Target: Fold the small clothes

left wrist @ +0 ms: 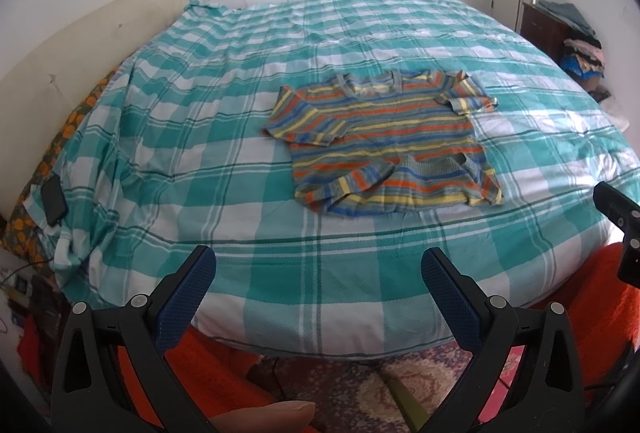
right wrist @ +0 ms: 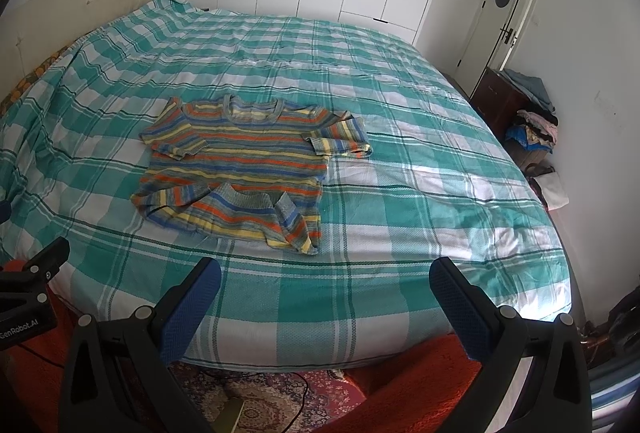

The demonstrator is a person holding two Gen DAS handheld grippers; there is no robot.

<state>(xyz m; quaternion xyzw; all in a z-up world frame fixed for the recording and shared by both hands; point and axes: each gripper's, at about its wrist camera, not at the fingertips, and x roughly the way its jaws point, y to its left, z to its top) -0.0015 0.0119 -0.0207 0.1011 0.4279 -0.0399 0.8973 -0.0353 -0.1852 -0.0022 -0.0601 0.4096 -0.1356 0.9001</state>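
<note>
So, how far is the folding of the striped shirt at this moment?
Little is done. The striped shirt lies spread on the checked bed cover; only its bottom hem is flipped up, and the sleeves are still out to the sides. Nothing is in hand: the left tool and the right tool are both open, short of the shirt. The whole fold is left: sleeves in, then the body folded.

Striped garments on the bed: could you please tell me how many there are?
2. A striped shirt lies flat mid-bed; a smaller striped piece overlaps its hem, nearer the foot. More could be hidden underneath.
</note>
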